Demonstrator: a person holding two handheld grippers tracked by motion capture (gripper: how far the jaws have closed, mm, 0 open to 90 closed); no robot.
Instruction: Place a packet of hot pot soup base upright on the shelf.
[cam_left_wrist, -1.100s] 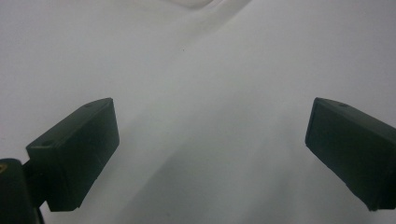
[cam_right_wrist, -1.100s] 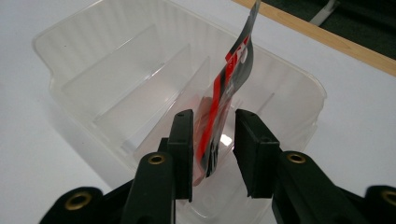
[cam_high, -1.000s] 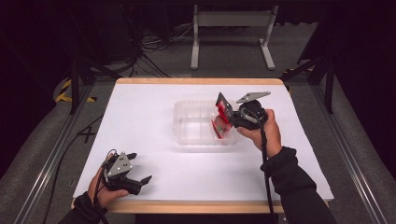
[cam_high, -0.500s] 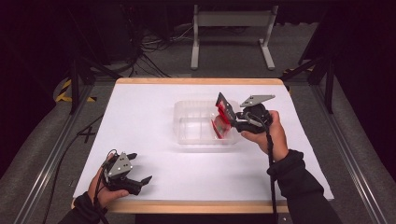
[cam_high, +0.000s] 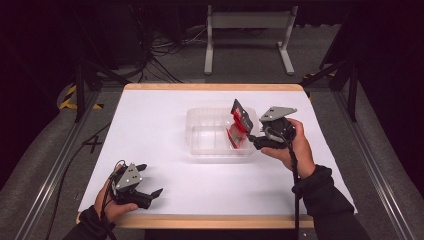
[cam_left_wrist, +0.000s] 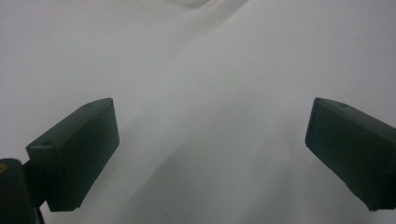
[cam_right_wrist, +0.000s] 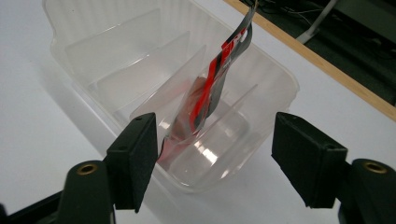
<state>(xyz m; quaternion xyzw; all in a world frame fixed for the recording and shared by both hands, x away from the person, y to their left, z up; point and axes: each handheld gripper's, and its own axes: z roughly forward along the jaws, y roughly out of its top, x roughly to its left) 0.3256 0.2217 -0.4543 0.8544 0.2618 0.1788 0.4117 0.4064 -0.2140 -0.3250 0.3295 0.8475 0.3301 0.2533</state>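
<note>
The packet (cam_right_wrist: 205, 100), a red, black and clear pouch, stands on end in the tray (cam_right_wrist: 84, 84), a clear plastic box with dividers, near the middle of the white worktop (cam_high: 165, 120). It leans in the slot at the tray's right end, its long axis running steeply up, with its dark top edge poking above the rim toward the right gripper (cam_high: 254, 141).

The right gripper's jaws have just been opening and now stand wide, holding nothing. In the right gripper view the packet lies straight ahead, between the lines of the two jaws but beyond them; its lower corner sits close behind one jaw's tip, and I cannot tell whether they touch. The right hand (cam_high: 292, 147) is by far the nearer, just beside the tray's right wall, so any pull-back would run away from the packet along that line.

The left gripper (cam_high: 150, 195) rests well apart at the near left corner of the worktop, in the left hand (cam_high: 112, 202). Its jaws are wide open and empty.

The high view gives the layout and the packet's top edge overhanging the rim. The right gripper view shows the dividers and the slot the packet sits in. The left gripper view shows bare white worktop between its jaws
</note>
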